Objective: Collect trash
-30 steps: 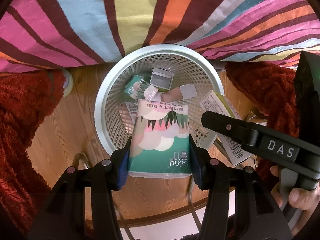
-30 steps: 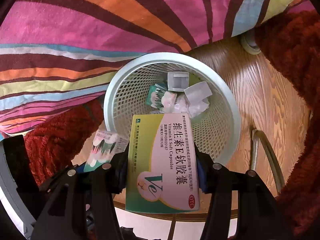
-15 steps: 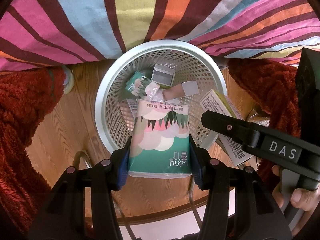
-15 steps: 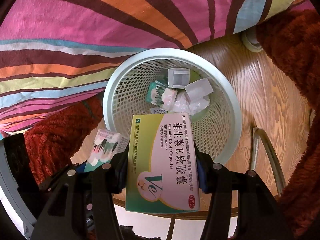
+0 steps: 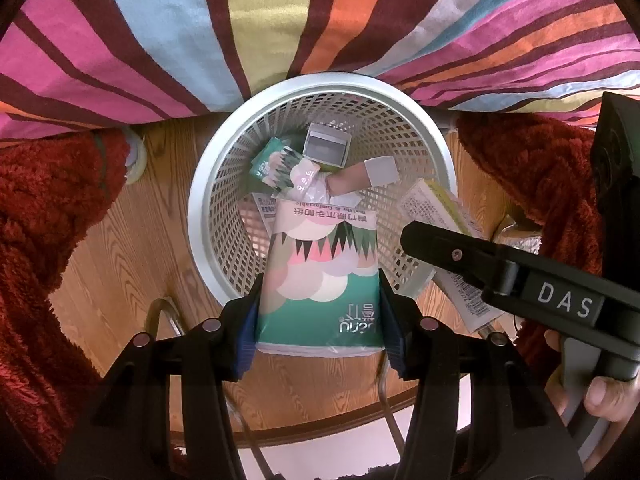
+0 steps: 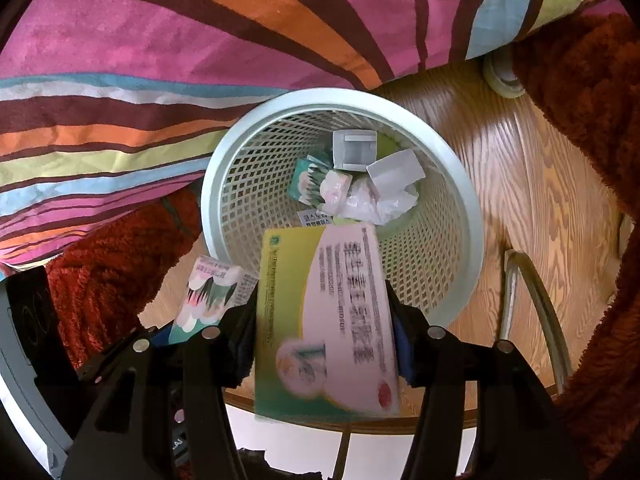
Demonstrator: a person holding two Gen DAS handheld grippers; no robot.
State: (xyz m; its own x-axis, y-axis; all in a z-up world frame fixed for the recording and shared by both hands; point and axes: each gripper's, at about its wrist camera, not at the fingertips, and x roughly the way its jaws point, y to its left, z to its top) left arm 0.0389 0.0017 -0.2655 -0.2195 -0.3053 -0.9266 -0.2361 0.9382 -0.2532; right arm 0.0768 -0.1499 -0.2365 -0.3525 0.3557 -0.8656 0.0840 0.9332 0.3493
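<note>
A white mesh waste basket point(image 5: 208, 168) point(image 6: 460, 208) stands on the wooden floor with several scraps inside. My left gripper point(image 5: 320, 320) is shut on a green tissue pack point(image 5: 320, 280), held over the basket's near rim. My right gripper point(image 6: 324, 328) has its jaws spread slightly, and the yellow-green vitamin E box point(image 6: 324, 320) between them is motion-blurred and tilted over the basket's near rim. The box also shows in the left wrist view point(image 5: 436, 216), and the tissue pack in the right wrist view point(image 6: 208, 292).
A striped blanket point(image 5: 280, 20) hangs over the basket's far side. Red fluffy fabric point(image 5: 36, 216) lies on both sides. A metal frame leg point(image 6: 532, 304) stands on the floor at the right. A tape roll point(image 6: 500, 76) lies beyond the basket.
The vitamin E box has gone blurred and tilted, slipping in my right gripper, whose jaws have eased apart. Both cameras have drawn slightly back. My left gripper still holds the tissue pack.
</note>
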